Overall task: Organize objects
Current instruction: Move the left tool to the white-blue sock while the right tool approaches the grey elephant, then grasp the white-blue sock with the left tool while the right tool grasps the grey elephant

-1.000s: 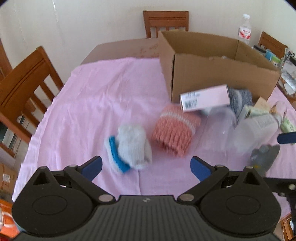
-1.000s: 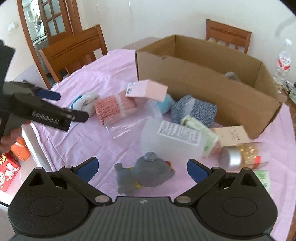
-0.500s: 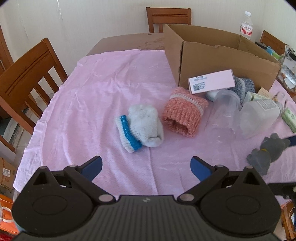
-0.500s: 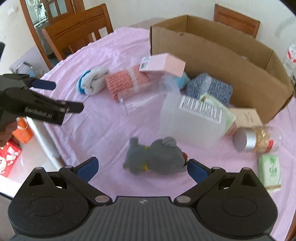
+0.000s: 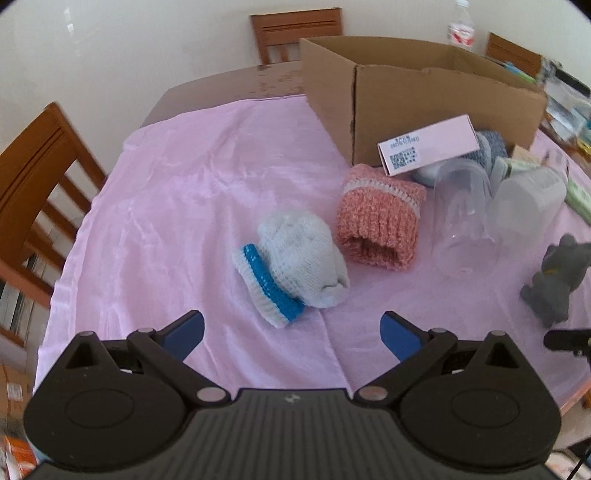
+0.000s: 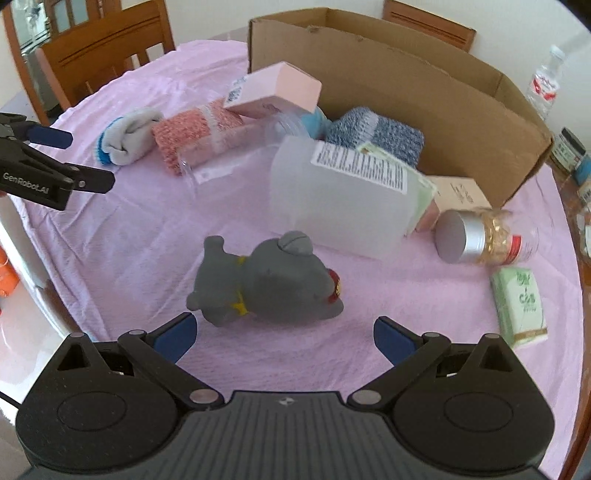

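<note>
An open cardboard box (image 5: 424, 96) (image 6: 406, 92) stands at the back of a pink cloth. In front of it lie a white and blue knit sock (image 5: 295, 262) (image 6: 125, 134), a pink knit sleeve (image 5: 376, 225) (image 6: 195, 133), a pink carton (image 5: 428, 147) (image 6: 273, 92), a clear cup (image 5: 461, 218), a frosted jug (image 6: 343, 199) and a grey toy (image 6: 266, 280) (image 5: 557, 277). My left gripper (image 5: 291, 332) is open just short of the sock. My right gripper (image 6: 284, 338) is open, the toy lying just ahead of its fingertips. The left gripper (image 6: 48, 162) also shows in the right wrist view.
A jar with a silver lid (image 6: 480, 240), a green packet (image 6: 521, 306), a small tan box (image 6: 461, 192) and a blue-grey knit roll (image 6: 376, 136) lie at the right. Wooden chairs (image 5: 33, 192) (image 5: 295, 33) ring the table. A water bottle (image 6: 543, 85) stands behind the box.
Both grippers have pulled back and risen, so objects sit farther ahead. The grey toy has turned onto its side in front of the right gripper. Both stay open.
</note>
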`<state>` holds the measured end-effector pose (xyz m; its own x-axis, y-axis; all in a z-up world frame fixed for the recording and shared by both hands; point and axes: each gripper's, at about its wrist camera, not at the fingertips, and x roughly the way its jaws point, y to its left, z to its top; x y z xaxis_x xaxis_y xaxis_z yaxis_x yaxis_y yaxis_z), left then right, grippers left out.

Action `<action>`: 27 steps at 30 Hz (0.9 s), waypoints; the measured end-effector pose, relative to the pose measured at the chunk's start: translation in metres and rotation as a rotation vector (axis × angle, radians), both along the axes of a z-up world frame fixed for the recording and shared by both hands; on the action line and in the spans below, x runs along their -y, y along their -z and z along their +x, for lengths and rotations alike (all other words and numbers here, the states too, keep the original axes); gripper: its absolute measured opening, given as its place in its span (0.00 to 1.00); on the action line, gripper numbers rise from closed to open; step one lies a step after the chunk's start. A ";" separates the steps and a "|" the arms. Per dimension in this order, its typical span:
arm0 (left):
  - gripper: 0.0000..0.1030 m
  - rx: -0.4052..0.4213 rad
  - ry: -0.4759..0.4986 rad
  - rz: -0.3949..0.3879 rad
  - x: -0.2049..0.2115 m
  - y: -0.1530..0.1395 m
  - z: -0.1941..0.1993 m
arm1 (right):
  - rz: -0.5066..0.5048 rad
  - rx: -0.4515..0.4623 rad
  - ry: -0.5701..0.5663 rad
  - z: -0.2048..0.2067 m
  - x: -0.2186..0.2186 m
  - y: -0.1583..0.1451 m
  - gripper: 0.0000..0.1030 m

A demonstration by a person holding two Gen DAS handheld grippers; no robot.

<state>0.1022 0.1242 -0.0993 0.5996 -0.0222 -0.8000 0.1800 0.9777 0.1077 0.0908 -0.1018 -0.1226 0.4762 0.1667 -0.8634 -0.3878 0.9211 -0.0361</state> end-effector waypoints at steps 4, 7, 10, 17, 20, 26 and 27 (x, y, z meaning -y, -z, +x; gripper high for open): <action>0.98 -0.011 0.075 0.002 -0.005 0.004 0.011 | 0.030 -0.001 0.040 0.001 0.001 0.003 1.00; 0.98 -0.011 0.124 0.003 -0.007 0.007 0.021 | 0.034 0.011 0.056 0.001 0.000 0.005 1.00; 0.98 -0.007 0.168 -0.002 -0.010 0.009 0.032 | 0.036 0.019 0.069 0.001 0.000 0.006 1.00; 0.98 -0.010 0.317 -0.019 -0.007 0.016 0.056 | 0.042 0.034 0.100 0.000 0.000 0.007 1.00; 0.98 -0.024 0.362 -0.049 -0.005 0.021 0.062 | 0.042 0.034 0.108 0.000 0.000 0.007 1.00; 0.98 -0.109 0.364 -0.117 -0.002 0.017 0.055 | 0.041 0.033 0.113 0.001 -0.001 0.006 1.00; 0.98 -0.113 0.369 -0.126 -0.002 0.016 0.053 | 0.041 0.033 0.114 0.001 -0.002 0.006 1.00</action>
